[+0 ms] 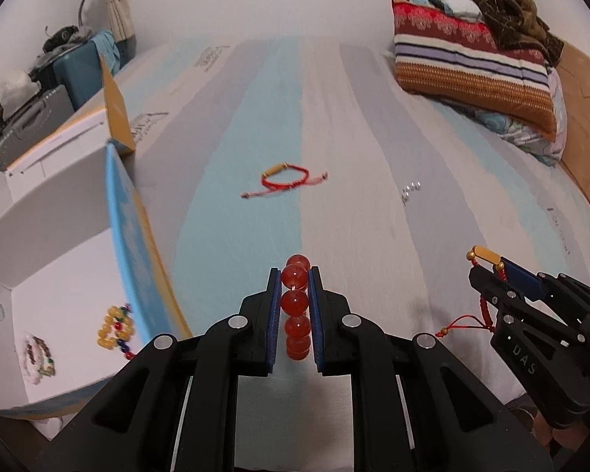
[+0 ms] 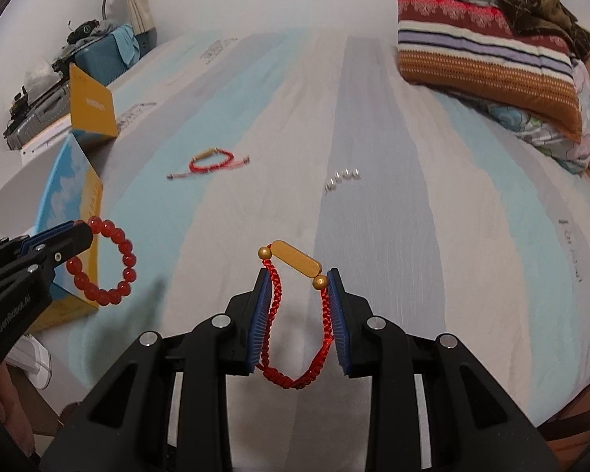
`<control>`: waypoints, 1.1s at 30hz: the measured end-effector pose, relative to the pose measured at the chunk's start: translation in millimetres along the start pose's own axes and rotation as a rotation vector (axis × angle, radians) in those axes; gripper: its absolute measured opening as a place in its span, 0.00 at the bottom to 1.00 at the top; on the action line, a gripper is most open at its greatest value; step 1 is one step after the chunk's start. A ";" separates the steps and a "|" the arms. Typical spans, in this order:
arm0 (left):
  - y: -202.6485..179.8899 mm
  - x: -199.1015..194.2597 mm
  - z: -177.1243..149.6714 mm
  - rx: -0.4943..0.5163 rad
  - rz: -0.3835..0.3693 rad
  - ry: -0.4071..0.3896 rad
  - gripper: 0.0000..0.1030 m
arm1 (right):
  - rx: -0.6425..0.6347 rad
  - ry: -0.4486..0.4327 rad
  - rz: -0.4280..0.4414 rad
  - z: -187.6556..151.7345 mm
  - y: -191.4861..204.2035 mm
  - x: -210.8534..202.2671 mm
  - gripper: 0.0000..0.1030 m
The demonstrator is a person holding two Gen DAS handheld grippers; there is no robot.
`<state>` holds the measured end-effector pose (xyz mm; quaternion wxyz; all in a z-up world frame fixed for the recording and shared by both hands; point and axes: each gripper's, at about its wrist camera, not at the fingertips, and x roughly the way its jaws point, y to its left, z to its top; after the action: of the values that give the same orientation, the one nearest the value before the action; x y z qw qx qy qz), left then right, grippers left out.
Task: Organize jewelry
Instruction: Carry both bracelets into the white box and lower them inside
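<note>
My left gripper (image 1: 295,275) is shut on a red bead bracelet (image 1: 296,306) and holds it above the striped bed; it shows as a ring in the right wrist view (image 2: 110,259). My right gripper (image 2: 299,279) is shut on a red cord bracelet with a gold bar (image 2: 297,261); both also show at the right of the left wrist view (image 1: 487,265). An open white box (image 1: 59,275) at left holds a yellow bead bracelet (image 1: 116,328) and a white bead bracelet (image 1: 35,356). Another red cord bracelet (image 1: 285,179) and a string of small silver beads (image 1: 411,188) lie on the bed.
The box's blue and yellow lid (image 1: 118,110) stands up at the bed's left edge. Striped pillows and a brown blanket (image 1: 476,63) are piled at the far right. Suitcases and a lamp (image 1: 59,70) stand beyond the bed at left.
</note>
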<state>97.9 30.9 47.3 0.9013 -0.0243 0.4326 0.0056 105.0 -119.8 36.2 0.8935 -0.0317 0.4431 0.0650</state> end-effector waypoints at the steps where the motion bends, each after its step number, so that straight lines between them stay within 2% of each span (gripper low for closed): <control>1: 2.4 -4.2 2.0 -0.003 0.002 -0.007 0.13 | -0.003 -0.009 0.000 4.4 3.4 -4.2 0.27; 14: 43.8 -55.4 25.0 -0.050 0.036 -0.076 0.13 | -0.039 -0.062 0.019 39.5 49.1 -37.9 0.27; 25: 85.5 -85.0 19.4 -0.094 0.074 -0.105 0.13 | -0.075 -0.103 0.069 54.2 102.7 -55.5 0.27; 33: 134.0 -98.0 10.8 -0.143 0.128 -0.112 0.13 | -0.123 -0.111 0.108 59.0 150.4 -56.5 0.27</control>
<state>40.9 166.4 125.3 0.9178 -0.0606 0.3806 0.0953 95.9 30.8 117.0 0.9083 -0.0589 0.3889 0.1420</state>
